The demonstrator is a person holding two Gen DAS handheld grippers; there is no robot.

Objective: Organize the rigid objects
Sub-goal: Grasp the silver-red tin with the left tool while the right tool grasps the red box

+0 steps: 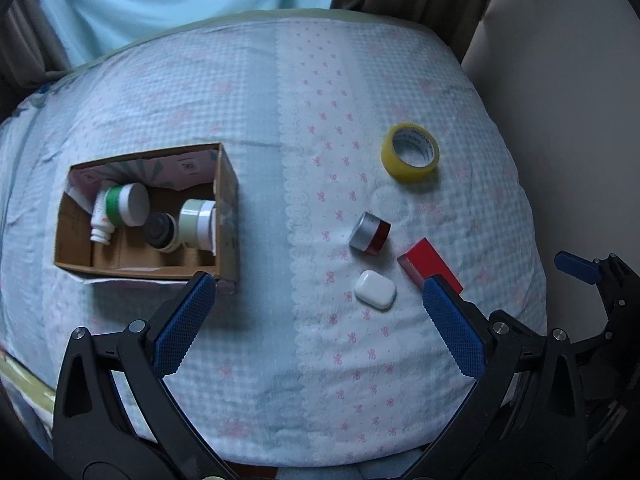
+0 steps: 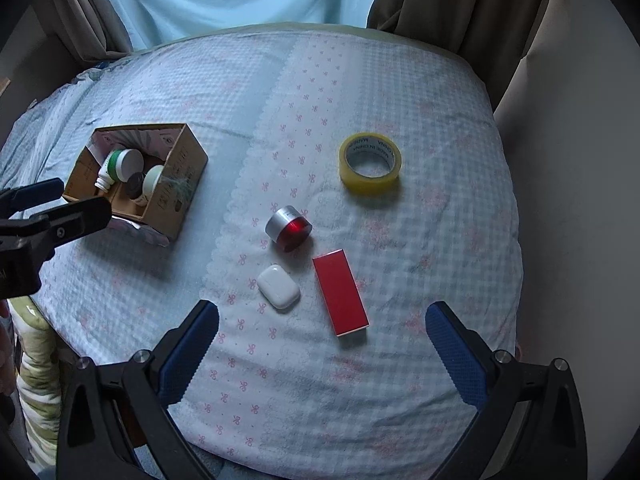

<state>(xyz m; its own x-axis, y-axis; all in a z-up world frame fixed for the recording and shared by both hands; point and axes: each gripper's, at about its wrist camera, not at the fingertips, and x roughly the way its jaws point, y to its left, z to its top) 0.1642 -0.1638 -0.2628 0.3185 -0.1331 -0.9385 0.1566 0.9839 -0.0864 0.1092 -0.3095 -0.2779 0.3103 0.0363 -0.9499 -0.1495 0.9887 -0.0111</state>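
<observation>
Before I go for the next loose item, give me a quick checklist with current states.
1. Right gripper open and empty: ok.
2. Left gripper open and empty: ok.
3. Loose items apart enough for a single grasp, white case, red box, silver-red jar, tape roll: ok.
4. Free space in cardboard box: ok, near part bare.
5. Jars in the box stable: cannot tell.
</observation>
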